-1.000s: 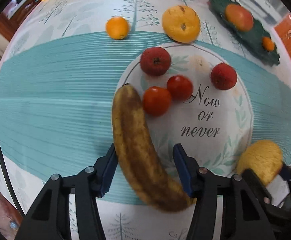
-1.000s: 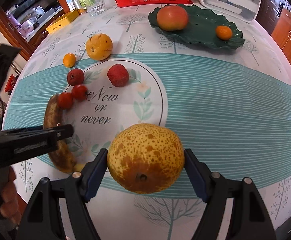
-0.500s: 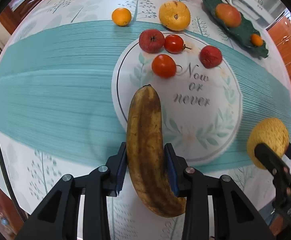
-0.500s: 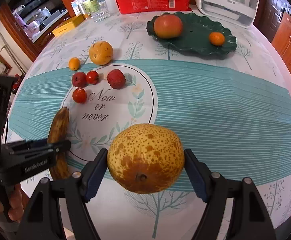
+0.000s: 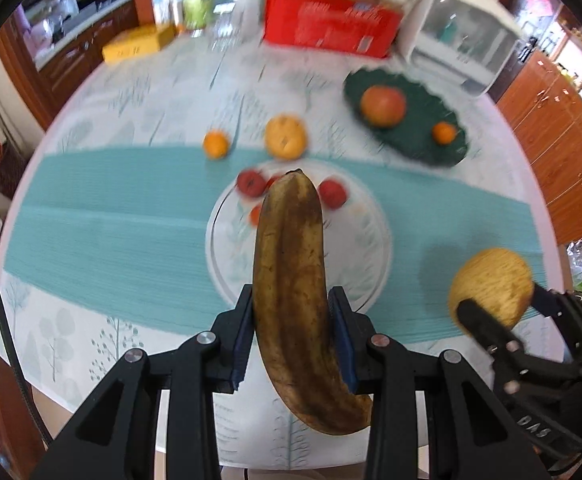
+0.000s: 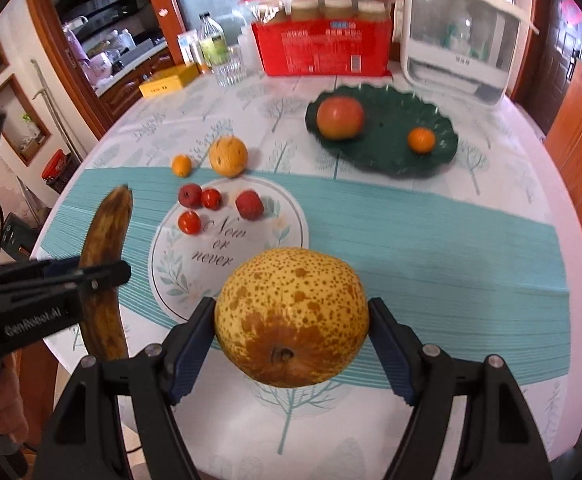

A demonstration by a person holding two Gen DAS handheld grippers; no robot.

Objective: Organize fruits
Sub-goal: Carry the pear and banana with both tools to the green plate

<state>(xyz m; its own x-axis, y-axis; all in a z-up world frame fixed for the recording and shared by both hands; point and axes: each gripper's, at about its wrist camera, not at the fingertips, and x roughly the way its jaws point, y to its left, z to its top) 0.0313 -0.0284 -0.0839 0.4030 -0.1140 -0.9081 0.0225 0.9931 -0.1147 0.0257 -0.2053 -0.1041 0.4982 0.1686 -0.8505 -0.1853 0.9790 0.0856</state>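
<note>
My left gripper [image 5: 291, 340] is shut on a brown, overripe banana [image 5: 291, 272], held clear above the table; the same banana [image 6: 105, 248] shows at the left of the right wrist view. A yellow speckled pear [image 6: 291, 316] sits clamped in my right gripper [image 6: 291, 344], also lifted off the cloth, and appears as the pear [image 5: 491, 284] at the right of the left wrist view. The dark green leaf plate [image 6: 387, 152] at the back right holds a large reddish fruit [image 6: 339, 117] and a small orange [image 6: 421, 140].
On the tablecloth lie a yellow pear [image 6: 228, 156], a small orange [image 6: 181, 165] and several small red fruits [image 6: 249, 205] near the printed circle. A red box [image 6: 323, 50], bottles, a glass [image 6: 229, 70], a yellow box [image 6: 169, 80] and a white appliance [image 6: 459, 52] line the far edge.
The left gripper closed on the banana and lifted it off the table. The right gripper rose with the pear; both views now take in more of the table and room.
</note>
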